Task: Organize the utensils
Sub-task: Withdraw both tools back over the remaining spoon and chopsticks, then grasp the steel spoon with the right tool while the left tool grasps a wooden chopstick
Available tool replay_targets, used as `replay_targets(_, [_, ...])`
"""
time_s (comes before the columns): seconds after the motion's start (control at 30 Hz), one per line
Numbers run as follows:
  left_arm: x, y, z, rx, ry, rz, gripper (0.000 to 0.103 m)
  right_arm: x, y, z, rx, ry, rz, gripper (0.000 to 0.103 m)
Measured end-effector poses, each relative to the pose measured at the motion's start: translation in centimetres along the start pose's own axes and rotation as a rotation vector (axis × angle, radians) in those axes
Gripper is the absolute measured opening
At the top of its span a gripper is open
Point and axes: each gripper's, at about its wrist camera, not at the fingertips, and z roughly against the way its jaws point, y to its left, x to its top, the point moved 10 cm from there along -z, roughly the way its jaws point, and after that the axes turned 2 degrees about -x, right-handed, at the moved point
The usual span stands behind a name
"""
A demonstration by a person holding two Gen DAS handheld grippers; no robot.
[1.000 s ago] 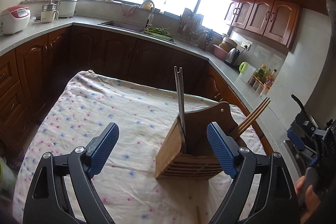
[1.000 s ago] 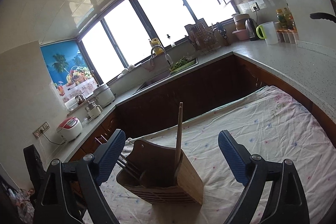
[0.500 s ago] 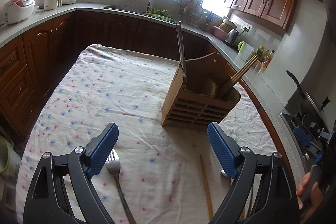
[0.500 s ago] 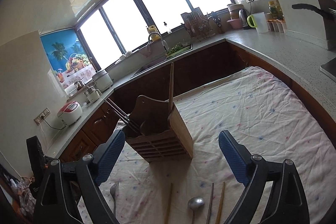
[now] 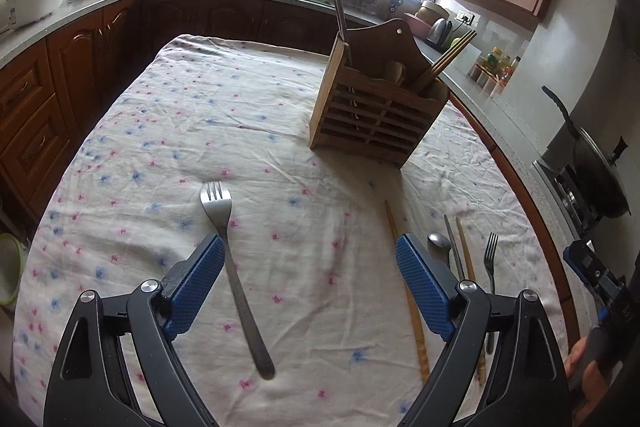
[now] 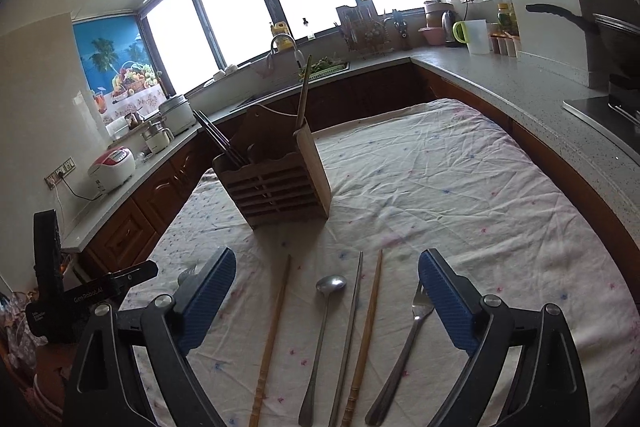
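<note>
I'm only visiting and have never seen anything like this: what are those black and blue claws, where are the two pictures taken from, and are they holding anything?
No robot here: a person carries a two-finger gripper in each hand, each with a camera looking along its fingers. One picture is from the left gripper, the other from the right gripper. Both stand open and hold nothing. On the flowered tablecloth stands a wooden utensil holder with chopsticks in it. Lying loose are a fork, three more chopsticks, one of them metal, a spoon and a second fork.
</note>
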Motion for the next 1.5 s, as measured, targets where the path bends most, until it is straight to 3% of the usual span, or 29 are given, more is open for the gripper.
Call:
replay_targets(0.23, [-2.3, -0.4, -0.9, -0.001, 0.050, 0.006, 0.089, -2.7, -0.5, -0.1, 0.005, 0.057, -0.010, 0.094])
replay_targets(0.63, [-2.5, -1.0, -2.3, -0.008, 0.079, -0.002, 0.089, -2.9, 0.8, -1.9, 0.038, 0.094, 0.000, 0.091])
replay_targets(0.67, [-2.5, -0.9, -2.5, -0.008, 0.081, 0.002, 0.089, -3.0, 1.1, -2.2, 0.044, 0.102, 0.005, 0.089])
replay_targets(0.8, [-2.5, -0.6, -2.9, -0.013, 0.089, 0.007, 0.089, -3.9, 2.1, -4.6, 0.066, 0.172, 0.018, 0.060])
replay_targets(0.93, [-2.6, -0.9, -3.5, -0.028, 0.107, -0.004, 0.081, -5.3, 2.8, -7.5, 0.076, 0.251, 0.030, 0.036])
replay_targets(1.0, [-2.6, -1.1, -3.9, -0.038, 0.119, -0.008, 0.076, -6.0, 3.0, -8.7, 0.076, 0.288, 0.037, 0.029])
replay_targets(1.27, [-1.9, -2.2, -5.9, -0.070, 0.156, -0.021, 0.069, -7.1, 2.1, -12.5, 0.039, 0.368, 0.042, 0.022])
replay_targets(1.4, [-1.7, -3.3, -7.1, -0.081, 0.180, -0.045, 0.068, -6.8, 1.8, -13.0, 0.027, 0.365, 0.052, 0.006])
replay_targets(1.5, [-1.6, -4.6, -8.1, -0.086, 0.200, -0.083, 0.068, -6.3, 1.2, -12.3, 0.051, 0.344, 0.010, 0.005])
